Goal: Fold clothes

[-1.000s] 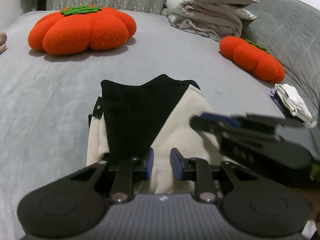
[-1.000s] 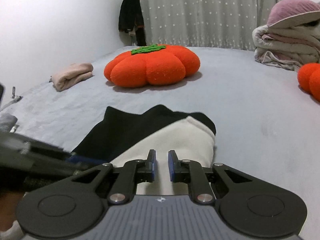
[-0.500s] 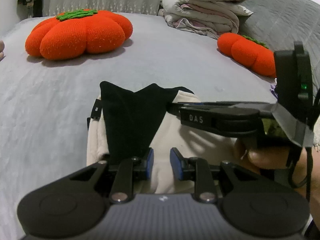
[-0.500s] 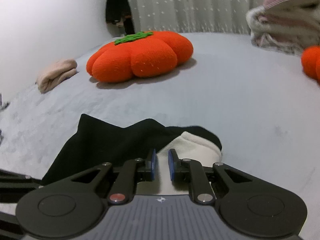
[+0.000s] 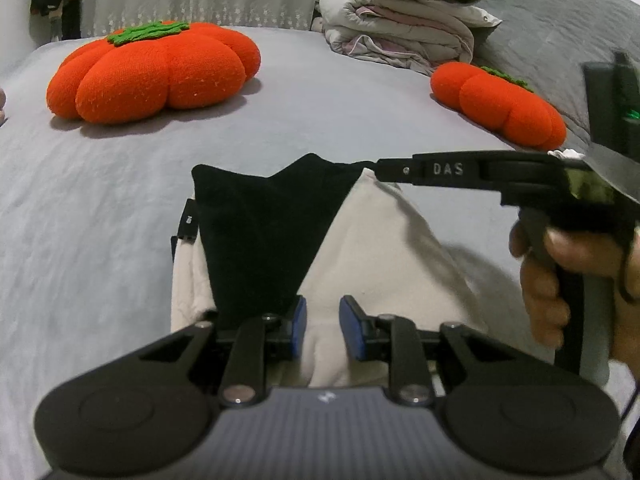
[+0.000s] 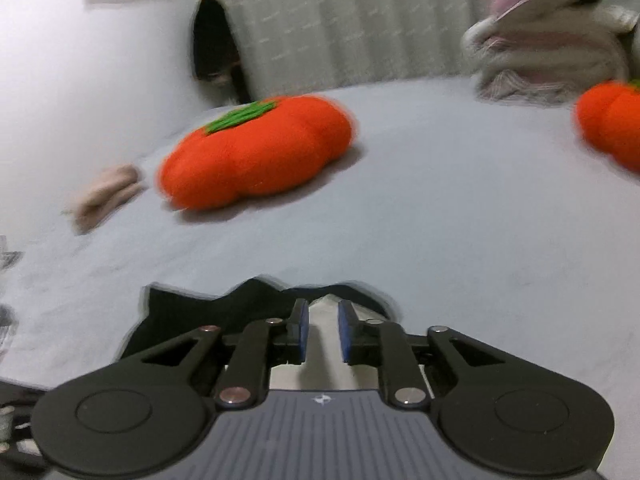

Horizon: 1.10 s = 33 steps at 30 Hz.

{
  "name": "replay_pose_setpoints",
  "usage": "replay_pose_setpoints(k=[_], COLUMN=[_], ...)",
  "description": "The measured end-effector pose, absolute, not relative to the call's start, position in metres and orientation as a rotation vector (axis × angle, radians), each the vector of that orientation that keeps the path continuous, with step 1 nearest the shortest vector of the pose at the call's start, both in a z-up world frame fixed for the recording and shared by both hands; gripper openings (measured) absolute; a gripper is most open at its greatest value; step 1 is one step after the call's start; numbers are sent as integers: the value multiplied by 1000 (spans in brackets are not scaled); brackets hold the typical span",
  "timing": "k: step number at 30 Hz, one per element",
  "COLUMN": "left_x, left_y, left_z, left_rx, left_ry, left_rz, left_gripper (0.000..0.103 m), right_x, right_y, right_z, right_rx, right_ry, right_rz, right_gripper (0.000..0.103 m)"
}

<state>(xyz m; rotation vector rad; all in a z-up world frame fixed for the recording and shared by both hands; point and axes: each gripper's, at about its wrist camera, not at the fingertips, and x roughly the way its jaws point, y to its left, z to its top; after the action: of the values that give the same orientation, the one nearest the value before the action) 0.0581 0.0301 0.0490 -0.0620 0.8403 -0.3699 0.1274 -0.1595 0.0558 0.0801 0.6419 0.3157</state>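
A folded black and cream garment (image 5: 260,232) lies flat on the grey bed (image 5: 100,220). My left gripper (image 5: 322,330) is at its near edge, shut on a ridge of the cream cloth. My right gripper (image 6: 320,330) reaches over the garment (image 6: 192,312) to its far edge. Its jaws are opening, with cream cloth still pinched between the pads. In the left wrist view a person's hand (image 5: 548,280) holds the right gripper (image 5: 378,168) level, its tip at the cream panel's far corner. The right wrist view is blurred.
A large orange pumpkin cushion (image 5: 152,72) sits at the far left and a smaller one (image 5: 500,104) at the far right. Folded bedding (image 5: 400,40) is stacked at the back. A rolled pink cloth (image 6: 104,192) lies at the left.
The right gripper has slid from the garment's near right side along the cream panel to its far corner. The garment and the left gripper have stayed put.
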Motion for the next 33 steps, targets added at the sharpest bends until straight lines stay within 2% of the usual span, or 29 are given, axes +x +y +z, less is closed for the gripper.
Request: replay_pose_setpoints(k=[12, 25, 30, 33], left_x=[59, 61, 62, 64], left_y=[27, 29, 32, 40], left_z=[50, 50, 51, 53], left_rx=[-59, -59, -86, -140], left_ry=[840, 843, 848, 861], left_rz=[-368, -370, -380, -400], left_gripper=[21, 22, 22, 25], right_x=[168, 148, 108, 84], right_y=[-144, -152, -186, -209], right_z=[20, 29, 44, 40], right_rx=[-29, 4, 241, 420], right_ry=[774, 725, 713, 740], right_rz=[287, 254, 285, 302], right_gripper=[22, 22, 44, 46])
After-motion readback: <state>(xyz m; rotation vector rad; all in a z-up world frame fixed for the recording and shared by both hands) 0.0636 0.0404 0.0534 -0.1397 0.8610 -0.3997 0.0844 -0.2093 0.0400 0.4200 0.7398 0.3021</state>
